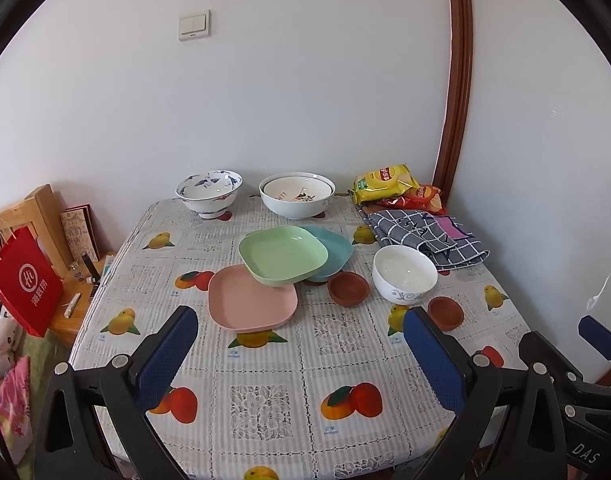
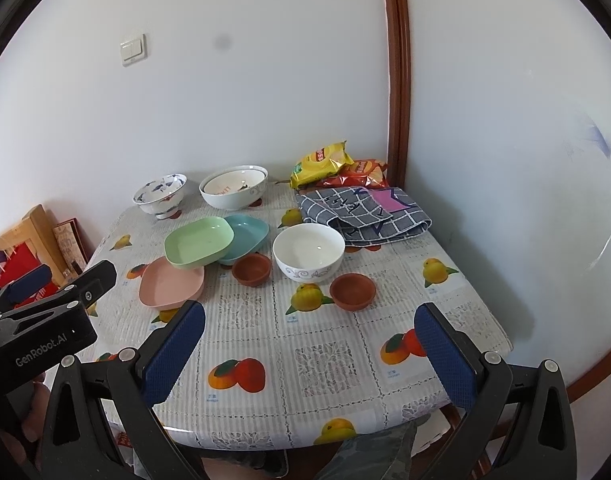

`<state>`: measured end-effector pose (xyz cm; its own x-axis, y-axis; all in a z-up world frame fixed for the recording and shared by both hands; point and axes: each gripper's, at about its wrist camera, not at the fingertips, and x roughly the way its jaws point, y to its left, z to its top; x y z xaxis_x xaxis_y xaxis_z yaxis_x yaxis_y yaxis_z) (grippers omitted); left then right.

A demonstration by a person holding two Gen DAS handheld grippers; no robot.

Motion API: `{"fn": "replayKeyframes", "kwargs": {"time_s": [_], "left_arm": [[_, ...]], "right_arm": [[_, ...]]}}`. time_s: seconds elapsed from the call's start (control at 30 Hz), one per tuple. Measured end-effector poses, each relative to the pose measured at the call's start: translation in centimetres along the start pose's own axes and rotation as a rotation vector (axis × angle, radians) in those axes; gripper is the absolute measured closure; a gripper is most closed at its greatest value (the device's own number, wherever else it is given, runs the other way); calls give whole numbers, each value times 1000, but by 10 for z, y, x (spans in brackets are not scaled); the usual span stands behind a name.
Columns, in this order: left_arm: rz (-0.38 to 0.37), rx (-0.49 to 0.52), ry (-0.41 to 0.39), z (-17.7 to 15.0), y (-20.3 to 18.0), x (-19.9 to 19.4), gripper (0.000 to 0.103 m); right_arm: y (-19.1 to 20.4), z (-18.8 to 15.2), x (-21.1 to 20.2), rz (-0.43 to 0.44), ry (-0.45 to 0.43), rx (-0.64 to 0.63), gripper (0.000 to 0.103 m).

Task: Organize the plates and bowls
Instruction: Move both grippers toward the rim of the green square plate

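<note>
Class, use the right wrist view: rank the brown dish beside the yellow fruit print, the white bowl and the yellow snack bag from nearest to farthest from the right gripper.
1. Brown dish, nearest, just ahead of the right gripper.
2. White bowl, mid-table behind it.
3. Yellow snack bag, farthest, at the wall.

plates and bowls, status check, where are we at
Left gripper and right gripper open, empty, above the near table edge. Green plate tilted across pink plate and teal plate; bowls scattered. Nothing blocking.
</note>
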<state>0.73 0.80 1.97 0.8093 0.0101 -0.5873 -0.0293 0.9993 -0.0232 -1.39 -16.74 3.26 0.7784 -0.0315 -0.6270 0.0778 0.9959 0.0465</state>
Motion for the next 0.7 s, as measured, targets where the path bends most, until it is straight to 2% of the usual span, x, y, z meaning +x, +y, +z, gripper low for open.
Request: {"fn": "replayKeyframes", "kwargs": {"time_s": [0.4,0.57,0.7], "left_arm": [[-14,14,28,21,-4,32,0],[-9,11,47,31,1,51,0],[-8,7,66,36,11,69,0]], "right_arm": [[3,13,29,-28,-6,-19,1],[6,23,47,-14,11,-8,1],[7,31,64,30,33,23,1]]}}
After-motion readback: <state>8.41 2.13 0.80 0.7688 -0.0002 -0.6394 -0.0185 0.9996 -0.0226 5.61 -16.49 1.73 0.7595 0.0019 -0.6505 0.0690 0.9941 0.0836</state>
